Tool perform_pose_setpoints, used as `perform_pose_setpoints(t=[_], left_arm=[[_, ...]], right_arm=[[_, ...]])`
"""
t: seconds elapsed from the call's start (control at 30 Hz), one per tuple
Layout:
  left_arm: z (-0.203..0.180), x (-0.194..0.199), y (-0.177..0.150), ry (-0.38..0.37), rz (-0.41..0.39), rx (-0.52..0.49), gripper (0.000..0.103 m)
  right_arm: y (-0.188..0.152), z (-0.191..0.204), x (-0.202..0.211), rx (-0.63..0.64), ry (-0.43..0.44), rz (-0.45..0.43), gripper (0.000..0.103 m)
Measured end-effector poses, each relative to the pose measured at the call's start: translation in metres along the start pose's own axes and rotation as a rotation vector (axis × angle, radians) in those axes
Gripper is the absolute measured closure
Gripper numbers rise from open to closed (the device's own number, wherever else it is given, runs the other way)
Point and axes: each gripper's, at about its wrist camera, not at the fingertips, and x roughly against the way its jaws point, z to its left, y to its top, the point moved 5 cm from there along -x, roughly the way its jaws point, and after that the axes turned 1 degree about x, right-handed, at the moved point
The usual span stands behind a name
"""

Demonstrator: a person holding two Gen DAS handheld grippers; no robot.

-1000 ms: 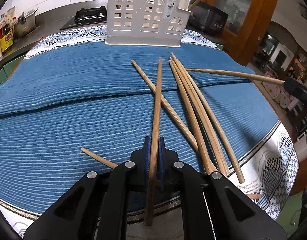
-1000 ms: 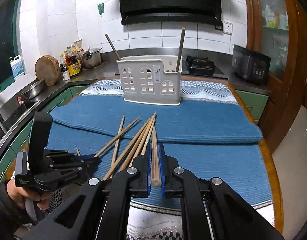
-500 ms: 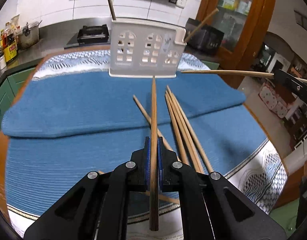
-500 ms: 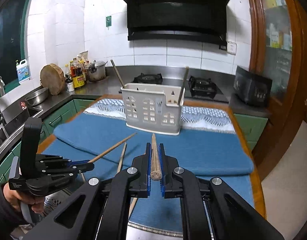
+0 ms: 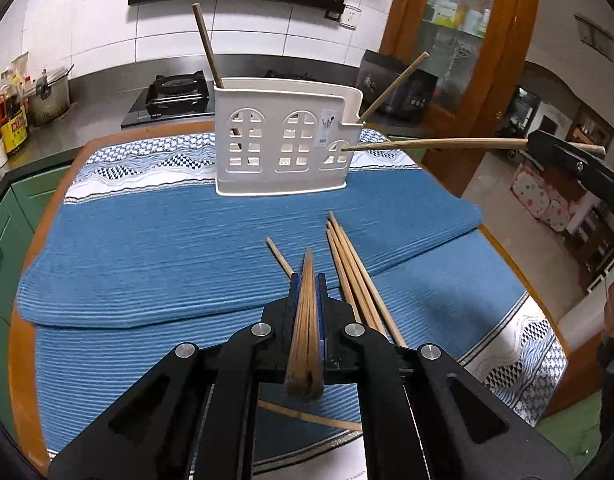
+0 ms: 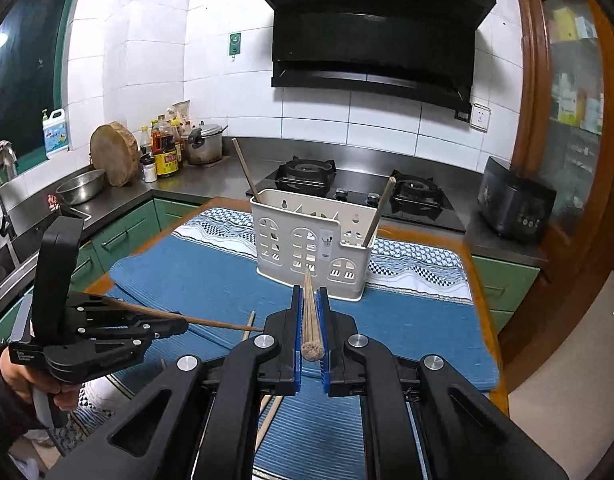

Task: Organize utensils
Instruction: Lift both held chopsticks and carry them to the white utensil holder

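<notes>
Left gripper (image 5: 307, 280): jaws clamped on one wooden chopstick (image 5: 305, 320), pads pinching it mid-shaft, butt end poking back toward the lens, tip running fwd to 12 o'clock. Right gripper (image 6: 309, 294): same deal, closed on its own chopstick (image 6: 309, 312), round butt end facing the cam, tip aimed at the holder.

How to do it well (my read): each stick is held along the finger line, so it's basically a pointer. Lift till the tip clears the rim of the white chopstick holder (image 5: 285, 140), tilt the nose down, then lower the tip into an open slot & release only once the shaft leans on a wall. Two sticks already stand in it, one at the far left corner and one at the right end, so pick a gap that won't knock them. Do one hand at a time; the two shafts could cross over the holder. Don't squeeze harder, a thin stick can pivot in the pads.

Pose: both tools angle down at the table, left steeper. In the right cam the left gripper sits at 9 o'clock w/ a hand (image 6: 35, 384) on its grip, stick pointing toward 3. In the left cam the right tool enters from 3 o'clock, its stick tip just in front of the holder's right end.

Loose chopsticks (image 5: 355, 272) lie on the blue towel (image 5: 147, 248), just past the left jaws at 1 o'clock; holder stands at 12, well apart.
</notes>
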Motion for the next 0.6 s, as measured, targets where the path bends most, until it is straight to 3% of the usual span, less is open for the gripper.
perform_pose_setpoints(t=[0.4,0.6], left_arm=[[-0.001,0.032,0.058,-0.011,-0.099,-0.034,0.098],[-0.012,0.048,0.103,-0.006,-0.17,-0.075,0.098]], right_arm=[[0.064,-0.027,-0.006,0.011,0.029,0.012,0.096],[0.093,-0.044,-0.031,0.046,-0.007,0.097,0.096]])
